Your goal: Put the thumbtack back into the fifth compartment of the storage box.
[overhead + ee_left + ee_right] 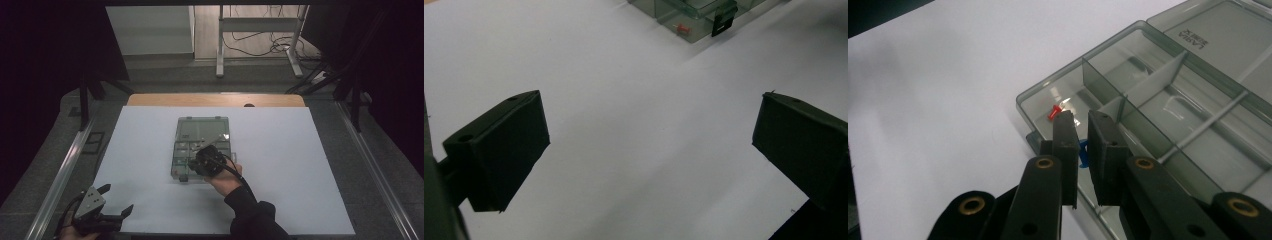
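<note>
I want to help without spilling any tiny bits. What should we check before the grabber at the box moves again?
1. Lid open: ok. The clear box has its lid laid back flat.
2. Right gripper at the box: ok. It is at the box's near corner, with its jaws almost together.
3. Blue piece firmly pinched: cannot tell. It shows in the gap between the jaws.
4. Red piece safe: ok. It lies inside the corner compartment, just past the jaw tips.
5. Left gripper out of the way: ok. Its jaws are wide open and it is far from the box, at the corner of the white sheet.
</note>
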{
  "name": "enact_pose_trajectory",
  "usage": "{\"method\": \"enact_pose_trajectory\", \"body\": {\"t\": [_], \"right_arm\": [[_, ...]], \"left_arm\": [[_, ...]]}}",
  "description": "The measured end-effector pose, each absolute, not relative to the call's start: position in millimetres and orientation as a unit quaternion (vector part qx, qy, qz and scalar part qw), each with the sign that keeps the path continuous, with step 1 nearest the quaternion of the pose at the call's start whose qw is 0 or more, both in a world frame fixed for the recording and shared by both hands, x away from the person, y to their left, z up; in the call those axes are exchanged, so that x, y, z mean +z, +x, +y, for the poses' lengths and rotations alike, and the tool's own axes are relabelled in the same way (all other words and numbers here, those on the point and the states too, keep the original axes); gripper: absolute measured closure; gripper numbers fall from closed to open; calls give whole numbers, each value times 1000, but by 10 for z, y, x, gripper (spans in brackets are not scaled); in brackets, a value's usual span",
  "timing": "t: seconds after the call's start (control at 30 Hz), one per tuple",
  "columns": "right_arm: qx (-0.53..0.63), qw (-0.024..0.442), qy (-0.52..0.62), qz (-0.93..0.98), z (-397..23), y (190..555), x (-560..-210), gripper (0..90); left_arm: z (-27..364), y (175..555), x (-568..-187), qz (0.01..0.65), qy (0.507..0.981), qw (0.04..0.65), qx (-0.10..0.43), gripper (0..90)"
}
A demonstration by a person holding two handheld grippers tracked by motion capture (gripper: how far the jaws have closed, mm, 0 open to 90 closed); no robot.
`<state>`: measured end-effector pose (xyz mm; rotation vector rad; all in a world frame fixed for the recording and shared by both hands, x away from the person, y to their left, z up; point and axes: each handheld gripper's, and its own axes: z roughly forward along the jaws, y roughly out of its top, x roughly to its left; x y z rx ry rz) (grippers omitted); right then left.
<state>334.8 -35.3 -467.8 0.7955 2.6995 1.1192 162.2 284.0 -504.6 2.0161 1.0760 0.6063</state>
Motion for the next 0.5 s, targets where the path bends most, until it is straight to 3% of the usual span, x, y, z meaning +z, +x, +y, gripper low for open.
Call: {"method": "enact_pose_trajectory", "body": {"t": [0.5], "right_arm": [[357,68,245,899,-12,3448,-4772,820]], "left_arm": [[2837,1621,-5046,419,791,377,238,20]]}}
